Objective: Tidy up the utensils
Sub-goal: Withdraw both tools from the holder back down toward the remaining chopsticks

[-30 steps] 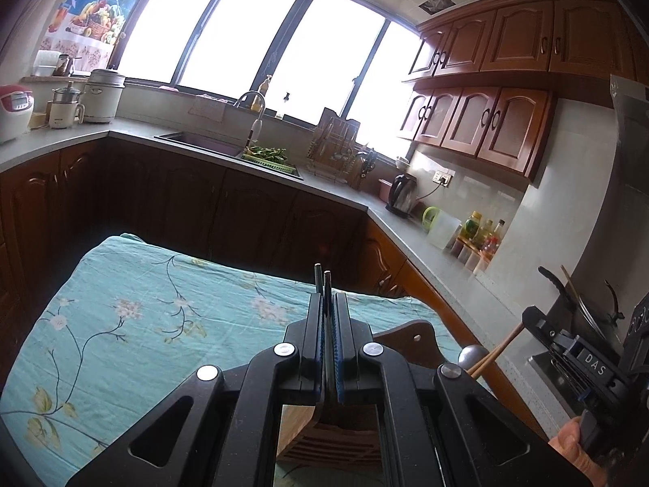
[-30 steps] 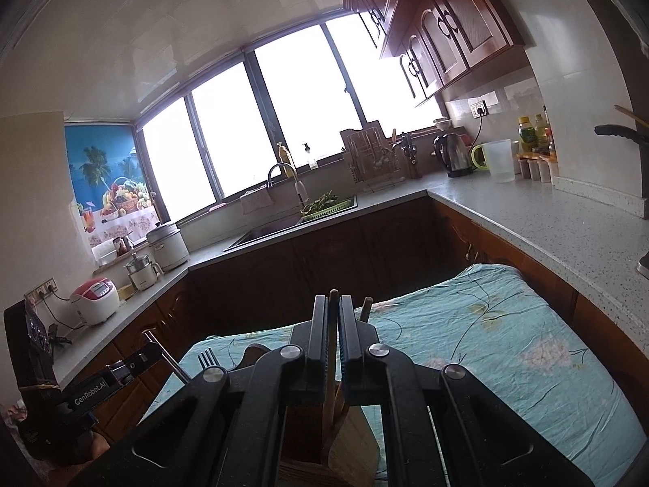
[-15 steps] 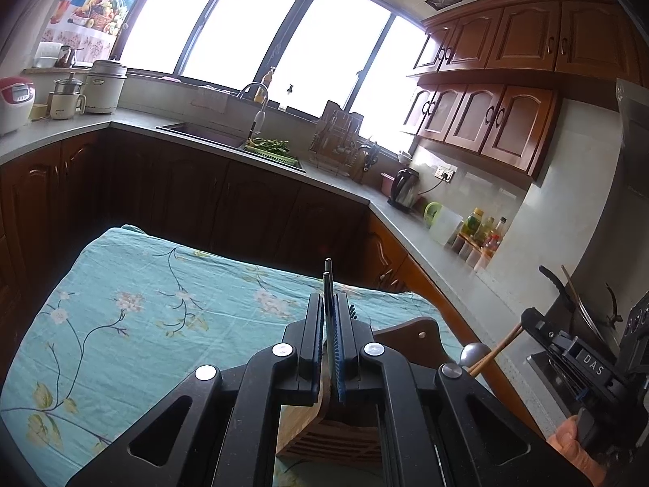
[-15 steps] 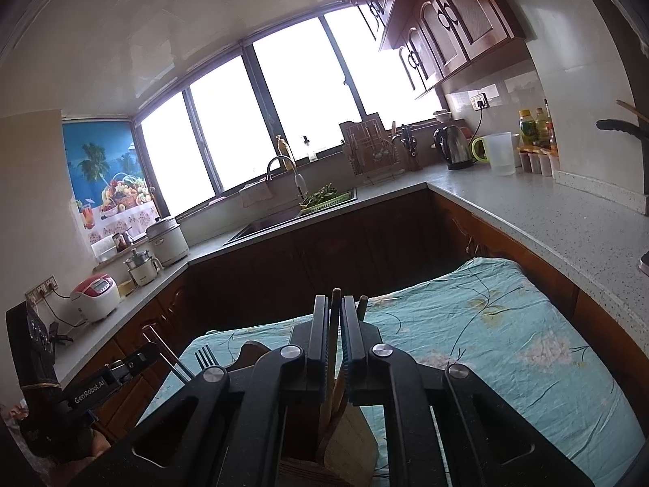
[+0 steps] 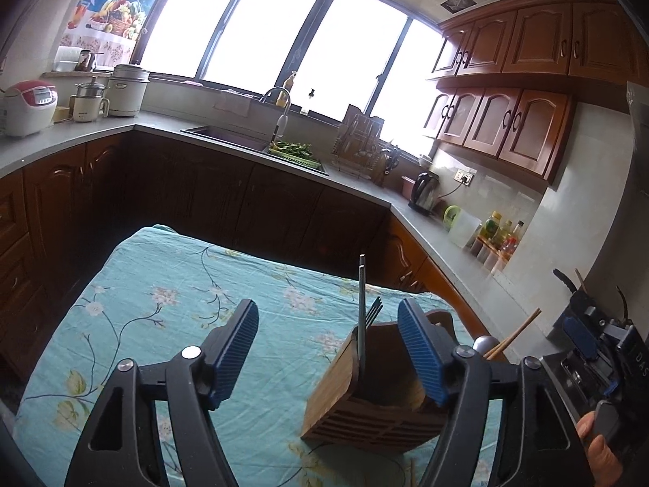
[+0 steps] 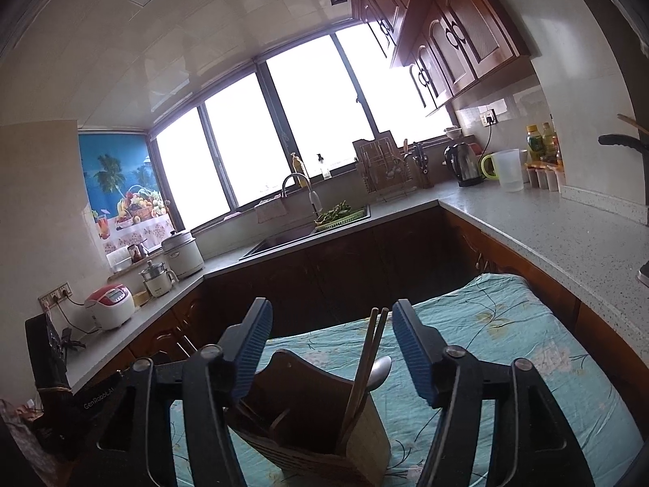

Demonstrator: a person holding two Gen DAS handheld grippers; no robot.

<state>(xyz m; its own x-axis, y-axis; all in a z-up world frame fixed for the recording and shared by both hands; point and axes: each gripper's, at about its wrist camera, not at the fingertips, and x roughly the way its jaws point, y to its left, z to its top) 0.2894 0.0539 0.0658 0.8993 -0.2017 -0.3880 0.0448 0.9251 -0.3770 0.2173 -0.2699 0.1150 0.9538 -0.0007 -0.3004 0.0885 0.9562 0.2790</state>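
Now that both grippers' jaws have just sprung apart, left gripper (image 5: 327,351) and right gripper (image 6: 332,351) hold nothing: dark metal chopsticks (image 5: 360,316) and brown wooden chopsticks (image 6: 365,369) stand released in the slatted wooden utensil holder (image 6: 324,442) on the floral teal-clothed surface (image 5: 162,284), so looks basically sorted. Readable: "GenRobot.AI", "DAS"
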